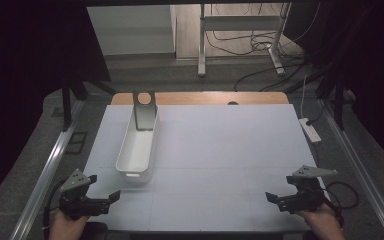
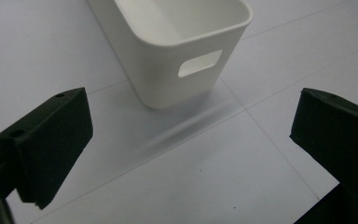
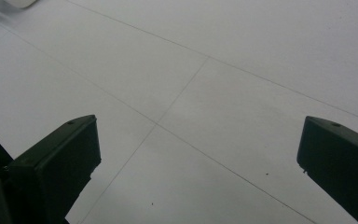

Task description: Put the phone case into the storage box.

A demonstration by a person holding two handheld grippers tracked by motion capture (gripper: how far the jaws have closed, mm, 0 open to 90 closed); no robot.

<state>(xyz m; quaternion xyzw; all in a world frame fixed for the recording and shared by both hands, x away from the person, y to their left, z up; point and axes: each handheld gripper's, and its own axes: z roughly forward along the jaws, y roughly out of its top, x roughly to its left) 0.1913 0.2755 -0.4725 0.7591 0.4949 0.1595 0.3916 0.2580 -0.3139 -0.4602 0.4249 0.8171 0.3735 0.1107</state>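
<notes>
We hold our left tool [image 1: 104, 196] and right tool [image 1: 278, 199] wide and empty at the bench's [image 1: 220, 150] near corners. The white bin [image 1: 139, 145] stands just ahead of the left tool, apart from it.

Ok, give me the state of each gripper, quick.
Left gripper: open, holding nothing, near the white bin.
Right gripper: open, holding nothing, over the bare table.

A long white bin [image 1: 138, 145] stands upright on my counter [image 1: 220, 150], a handle slot in its near end, a grey stand [image 1: 144, 111] leaning inside its far end.
</notes>
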